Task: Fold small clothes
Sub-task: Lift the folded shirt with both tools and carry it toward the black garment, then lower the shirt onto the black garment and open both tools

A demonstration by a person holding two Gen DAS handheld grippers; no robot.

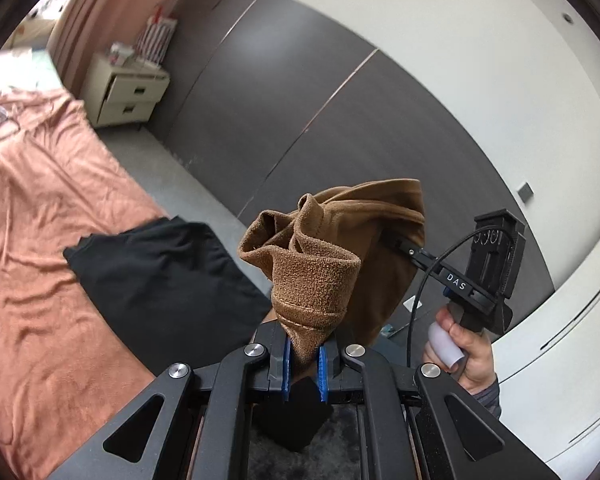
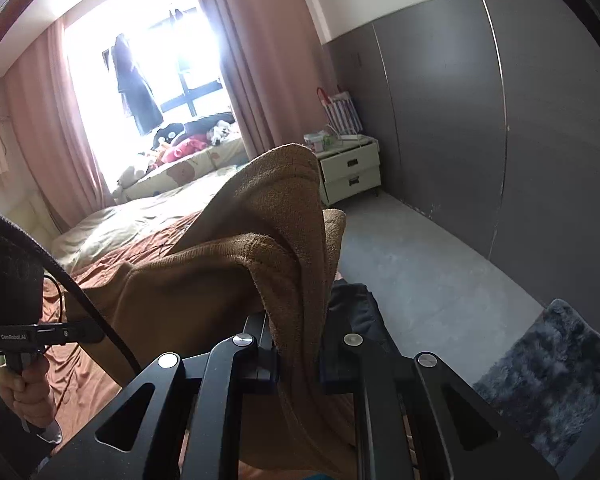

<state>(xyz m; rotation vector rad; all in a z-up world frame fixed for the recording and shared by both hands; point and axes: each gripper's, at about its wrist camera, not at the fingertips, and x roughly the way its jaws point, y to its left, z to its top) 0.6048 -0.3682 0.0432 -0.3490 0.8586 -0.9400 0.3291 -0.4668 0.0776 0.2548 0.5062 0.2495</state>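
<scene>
The brown knit garment (image 1: 320,276) hangs in the air between your hands above the orange bedspread (image 1: 40,208); your left gripper (image 1: 304,364) and right gripper (image 2: 298,364) each pinch an edge. A black garment (image 1: 160,272) lies beneath.

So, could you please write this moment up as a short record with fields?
setting: bedroom, bed with orange sheet
left gripper: shut on brown garment
right gripper: shut on the same brown garment
garment state: bunched, lifted above the bed between both grippers
also on bed: black garment, lying flat near the edge
background: cream nightstand, pink curtains
</scene>
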